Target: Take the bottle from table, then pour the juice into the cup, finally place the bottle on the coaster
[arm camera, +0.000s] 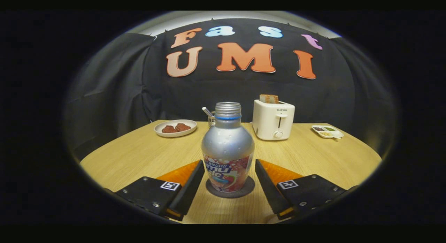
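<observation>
wooden counter stretches out beyond the hand-held gripper, white toaster far ahead to the right, plate of food far ahead to the left. the uncapped juice bottle stands upright on its dark coaster, right between the fingers, and they're spread, released, gaps on both sides. risk now: a crooked pull-back clips the bottle, and with no cap, juice spills.

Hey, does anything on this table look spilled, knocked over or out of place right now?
Nothing stands out. The bottle stands upright on the coaster, uncapped, between the open gripper's fingers, with a gap on each side. The toaster, with bread in its slot, and the plate sit upright beyond it. No spill shows on the table.
</observation>
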`<state>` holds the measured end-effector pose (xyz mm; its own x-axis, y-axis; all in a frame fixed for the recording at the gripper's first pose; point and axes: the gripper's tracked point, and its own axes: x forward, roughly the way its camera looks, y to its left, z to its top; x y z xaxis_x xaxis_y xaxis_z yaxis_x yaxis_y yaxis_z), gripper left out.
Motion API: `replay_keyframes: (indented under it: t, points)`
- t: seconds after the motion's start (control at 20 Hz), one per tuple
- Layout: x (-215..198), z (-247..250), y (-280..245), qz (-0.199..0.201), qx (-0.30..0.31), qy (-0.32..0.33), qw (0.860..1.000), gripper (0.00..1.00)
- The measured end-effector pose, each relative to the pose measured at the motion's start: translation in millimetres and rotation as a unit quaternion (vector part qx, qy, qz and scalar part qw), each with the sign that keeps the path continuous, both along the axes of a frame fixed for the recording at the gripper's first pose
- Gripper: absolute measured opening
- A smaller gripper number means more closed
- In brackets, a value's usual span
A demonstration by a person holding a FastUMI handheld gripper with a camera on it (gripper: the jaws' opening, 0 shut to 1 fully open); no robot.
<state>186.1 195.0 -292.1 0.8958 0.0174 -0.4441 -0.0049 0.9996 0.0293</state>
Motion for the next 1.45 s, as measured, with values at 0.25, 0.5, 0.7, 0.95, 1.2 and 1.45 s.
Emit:
replay_keyframes:
  t: [0.25,0.5,0.7,0.95,1.2,1.45]
  points:
    - [-29,78,0,0.033,-0.011,-0.065,0.997,0.9]
    - [-74,187,-5,0.057,-0.022,-0.176,0.982,0.9]
    - [-114,233,-23,0.063,-0.01,-0.22,0.973,0.91]
    - [-153,265,-58,0.055,-0.001,-0.244,0.968,0.92]
    - [-178,291,-96,0.035,-0.011,-0.267,0.963,0.92]
    - [-184,300,-99,0.043,-0.005,-0.276,0.96,0.92]
